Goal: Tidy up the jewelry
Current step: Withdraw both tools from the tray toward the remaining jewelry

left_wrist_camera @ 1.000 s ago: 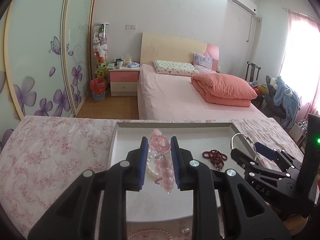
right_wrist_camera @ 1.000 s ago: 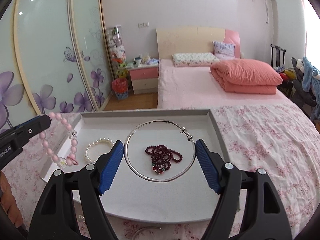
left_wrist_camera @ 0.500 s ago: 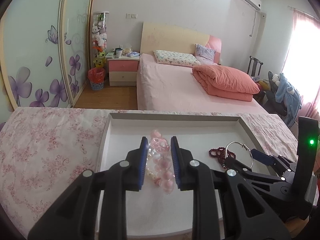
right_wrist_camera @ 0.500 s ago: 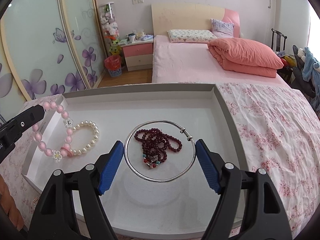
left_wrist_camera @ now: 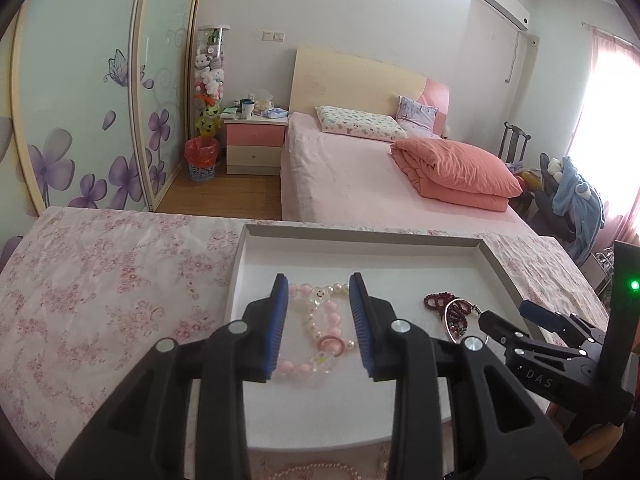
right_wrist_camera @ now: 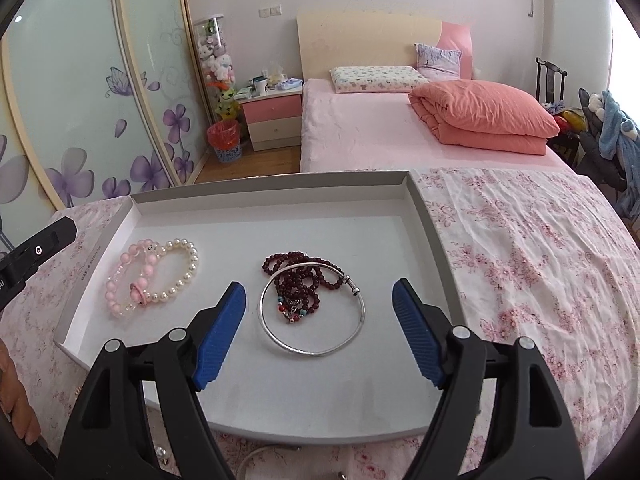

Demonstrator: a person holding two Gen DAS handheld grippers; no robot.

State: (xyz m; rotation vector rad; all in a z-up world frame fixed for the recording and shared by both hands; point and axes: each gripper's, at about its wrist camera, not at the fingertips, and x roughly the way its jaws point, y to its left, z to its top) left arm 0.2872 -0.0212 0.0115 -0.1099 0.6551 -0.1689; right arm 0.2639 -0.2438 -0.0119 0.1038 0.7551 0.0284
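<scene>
**Four pieces of jewelry lie in the tray, both claws empty**

The left claw (left_wrist_camera: 319,322) and right claw (right_wrist_camera: 319,334) hover spread apart, gripping nothing. In the gray tray (right_wrist_camera: 280,190) the pink bead bracelet (right_wrist_camera: 128,286) overlaps the pearl bracelet (right_wrist_camera: 182,270); the silver bangle (right_wrist_camera: 312,312) rests across the dark red beads (right_wrist_camera: 298,280).

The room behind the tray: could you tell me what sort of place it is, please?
Most likely a home bedroom: a made bed with a folded coral quilt, a pink nightstand, and a sliding wardrobe with purple flower decals.
</scene>
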